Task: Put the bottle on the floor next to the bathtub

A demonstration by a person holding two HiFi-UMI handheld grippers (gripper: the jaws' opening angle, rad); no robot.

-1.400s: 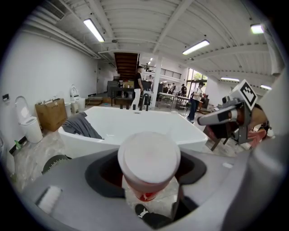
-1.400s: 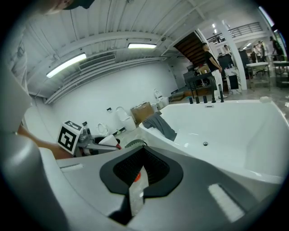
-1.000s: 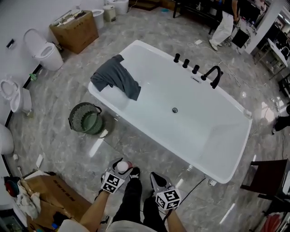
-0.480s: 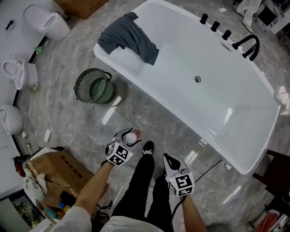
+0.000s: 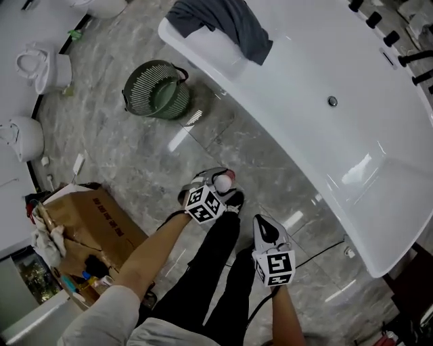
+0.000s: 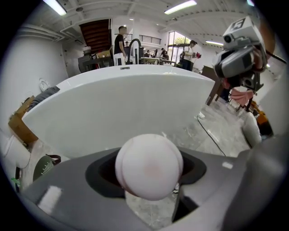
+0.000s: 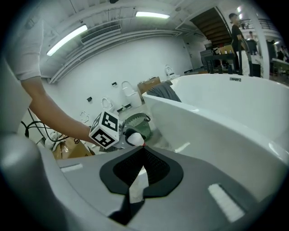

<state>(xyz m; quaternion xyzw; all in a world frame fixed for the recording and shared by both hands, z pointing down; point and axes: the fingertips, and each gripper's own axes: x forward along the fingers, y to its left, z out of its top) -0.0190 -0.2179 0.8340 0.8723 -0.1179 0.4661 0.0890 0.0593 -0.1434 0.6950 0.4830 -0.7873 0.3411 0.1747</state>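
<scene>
A bottle (image 5: 222, 181) with a round white cap and a reddish body is held upright in my left gripper (image 5: 215, 186), above the grey marble floor a short way from the near wall of the white bathtub (image 5: 291, 138). In the left gripper view the cap (image 6: 149, 166) fills the space between the jaws, with the bathtub (image 6: 122, 103) wall straight ahead. My right gripper (image 5: 266, 230) hovers lower right of the left one, shut and holding nothing. The right gripper view shows its jaws (image 7: 143, 150) closed, and beyond them the left gripper's marker cube (image 7: 106, 130) and the bottle (image 7: 133, 138).
A green basket (image 5: 157, 90) stands on the floor left of the tub. A grey towel (image 5: 226, 19) hangs over the tub's rim. An open cardboard box (image 5: 84, 226) sits at the lower left, and white toilets (image 5: 40, 64) line the left wall. The person's dark-trousered legs (image 5: 210, 277) are below the grippers.
The head view has swung, so the tub now lies further up and right. My left gripper, still shut on the bottle, has shifted right towards the tub wall. The right gripper followed.
</scene>
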